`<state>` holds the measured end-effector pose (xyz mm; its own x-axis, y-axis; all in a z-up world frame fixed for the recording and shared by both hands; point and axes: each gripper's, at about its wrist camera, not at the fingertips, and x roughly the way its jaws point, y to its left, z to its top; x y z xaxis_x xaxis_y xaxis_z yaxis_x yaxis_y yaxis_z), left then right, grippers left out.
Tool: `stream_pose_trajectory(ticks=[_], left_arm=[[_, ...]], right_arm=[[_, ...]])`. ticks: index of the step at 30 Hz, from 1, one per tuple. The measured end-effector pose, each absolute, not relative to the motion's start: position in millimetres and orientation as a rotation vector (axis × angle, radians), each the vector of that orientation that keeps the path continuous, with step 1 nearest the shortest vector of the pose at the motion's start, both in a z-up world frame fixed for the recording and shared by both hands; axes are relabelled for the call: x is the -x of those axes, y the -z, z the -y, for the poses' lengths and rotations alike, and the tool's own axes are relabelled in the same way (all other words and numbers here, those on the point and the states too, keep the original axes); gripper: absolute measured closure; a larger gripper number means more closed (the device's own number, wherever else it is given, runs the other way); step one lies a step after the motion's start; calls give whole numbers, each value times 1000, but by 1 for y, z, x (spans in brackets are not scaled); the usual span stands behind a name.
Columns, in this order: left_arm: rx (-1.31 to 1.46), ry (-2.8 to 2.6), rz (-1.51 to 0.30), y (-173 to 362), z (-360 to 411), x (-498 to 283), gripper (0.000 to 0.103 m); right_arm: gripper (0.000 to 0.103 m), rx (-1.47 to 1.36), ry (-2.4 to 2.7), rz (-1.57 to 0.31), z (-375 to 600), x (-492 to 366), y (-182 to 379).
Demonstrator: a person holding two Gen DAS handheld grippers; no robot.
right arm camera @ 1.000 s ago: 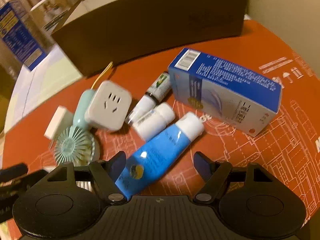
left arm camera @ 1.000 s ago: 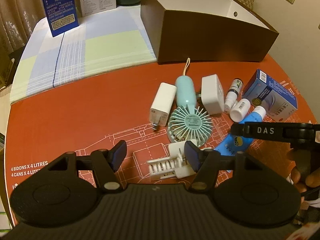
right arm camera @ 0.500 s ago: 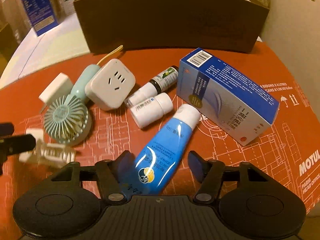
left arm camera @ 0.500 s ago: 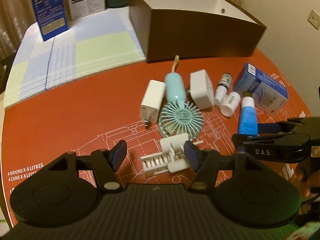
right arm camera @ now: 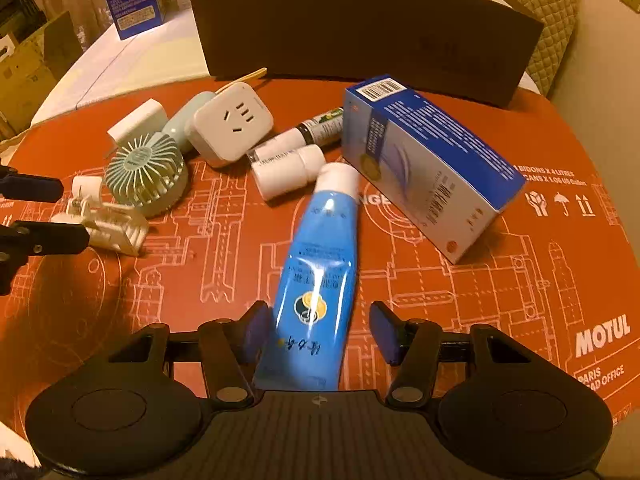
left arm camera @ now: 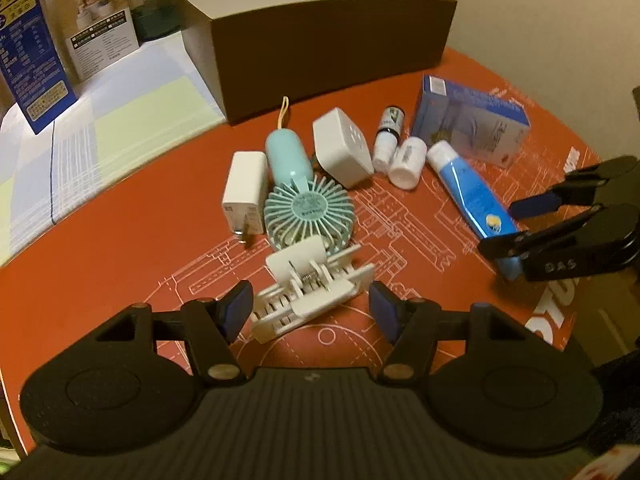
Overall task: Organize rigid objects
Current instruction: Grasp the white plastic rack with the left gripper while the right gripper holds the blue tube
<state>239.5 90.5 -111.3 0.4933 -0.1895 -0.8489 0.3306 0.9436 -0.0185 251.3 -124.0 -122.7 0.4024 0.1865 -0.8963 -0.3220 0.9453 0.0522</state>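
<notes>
On the red mat a white clip (left arm camera: 312,292) lies between the fingers of my left gripper (left arm camera: 310,312), which stands open with its pads just clear of the clip. My right gripper (right arm camera: 320,332) straddles the tail end of a blue tube (right arm camera: 320,264). Its jaws are closing, with a gap still showing at the right pad. Beyond lie a mint hand fan (left arm camera: 308,208), a white charger (left arm camera: 244,184), a white socket adapter (left arm camera: 340,152), a dropper bottle (left arm camera: 386,136), a white pill bottle (left arm camera: 408,156) and a blue carton (right arm camera: 424,164).
An open brown box (left arm camera: 320,32) with a white inside stands at the back of the table. A checked cloth (left arm camera: 120,120) at the back left carries a tall blue carton (left arm camera: 28,52), a white carton (left arm camera: 96,24) and a glass jar (left arm camera: 156,4). The table edge curves close on the right.
The right gripper's fingers have drawn in around the blue tube, and the wrist has rolled. The left gripper has shifted right, so the white clip now sits between its fingers.
</notes>
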Motion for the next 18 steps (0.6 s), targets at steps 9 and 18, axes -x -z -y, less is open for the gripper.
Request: stream_pose_trajectory(ticks=[9,18], left_arm=[[-105,389,-1017,110,-70,-226,44],[-236,337,-988,112,-80,-233,43]], right_arm=[[50,129,-324,-1116,140,-244,122],[50,95,-335,-1109,148,-243,121]])
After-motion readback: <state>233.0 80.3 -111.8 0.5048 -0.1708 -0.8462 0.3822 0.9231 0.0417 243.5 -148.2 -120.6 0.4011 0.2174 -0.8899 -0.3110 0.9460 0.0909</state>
